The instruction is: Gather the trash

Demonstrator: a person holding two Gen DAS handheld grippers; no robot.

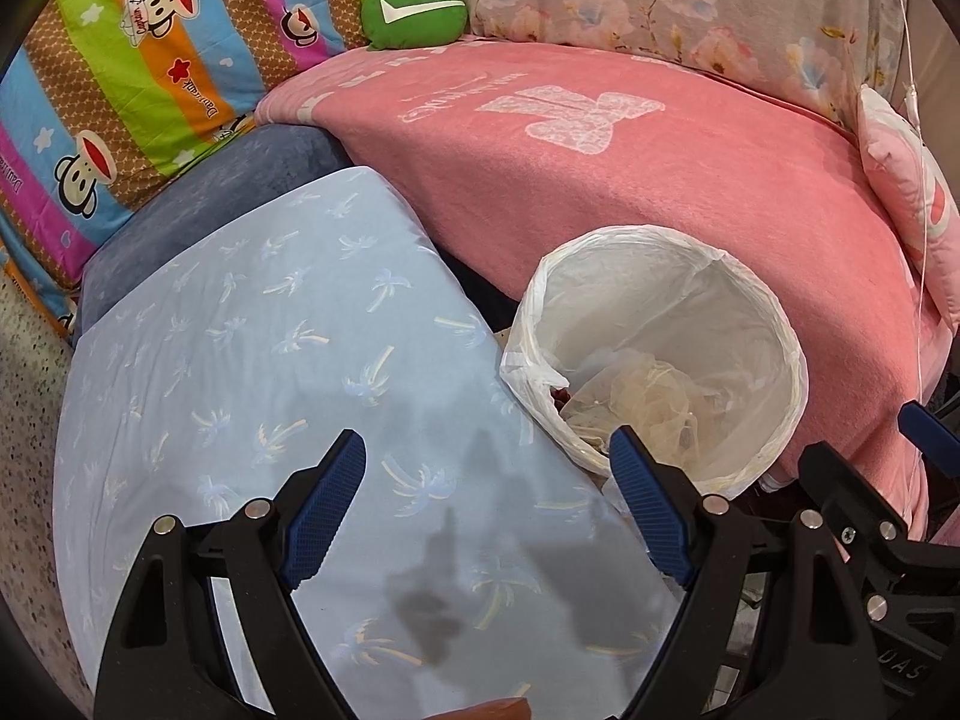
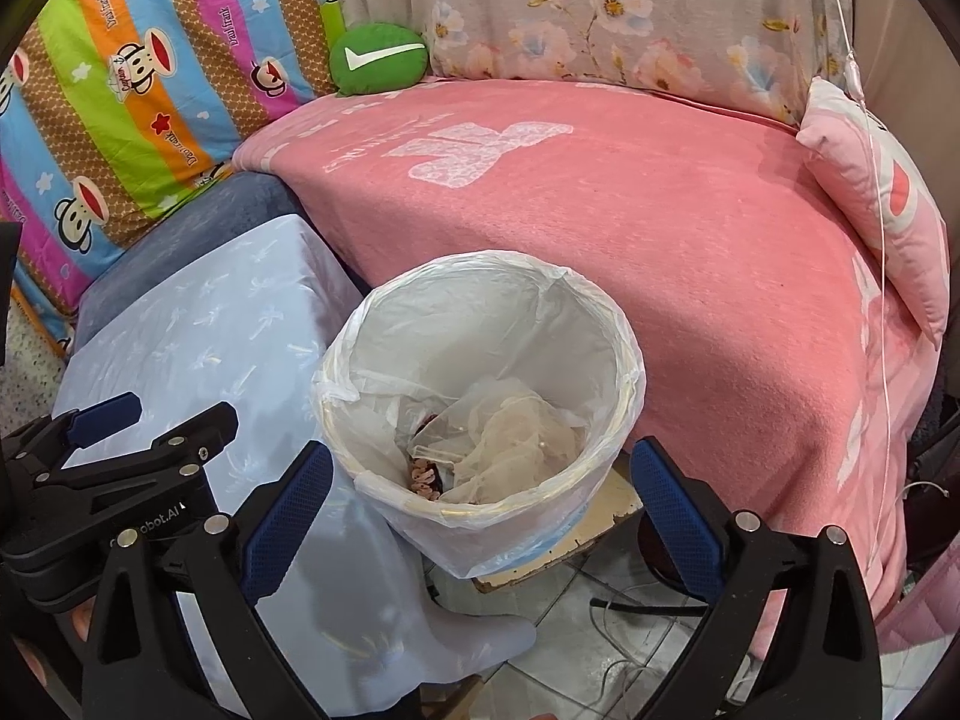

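Looks like a bedroom corner: pink blanket (image 2: 690,228) over the bed, a floral pillow (image 2: 600,18) and a striped monkey-print cushion (image 2: 120,90) propped at the back, plus a little green check-mark plushie (image 2: 378,60) wedged between them. Right up against the bed is a low surface under a pale blue palm-print cloth (image 1: 252,360).

The trash bin (image 2: 480,324) sits in the gap between that blue cloth and the bed edge, apparently on a worn board above the tile floor, which is probably why it's there: reachable from both sides. It's lined with a white plastic bag (image 2: 372,378) folded out over the rim so it stays put. Down at the bottom there's already crumpled sheer plastic wrap (image 2: 516,432) and something dark and reddish beside it, too scrunched to identify.

Both claws are spread wide with nothing in them. The right gripper (image 2: 480,498) hangs just above the near rim of the bin, fingers straddling its opening, which reads like a drop position. The left gripper (image 1: 489,510) hovers over the blue cloth with its right finger near the bin's edge.

Judging from this, no loose trash shows on the cloth or blanket, so collecting seems mostly finished, or the next piece is out of view.
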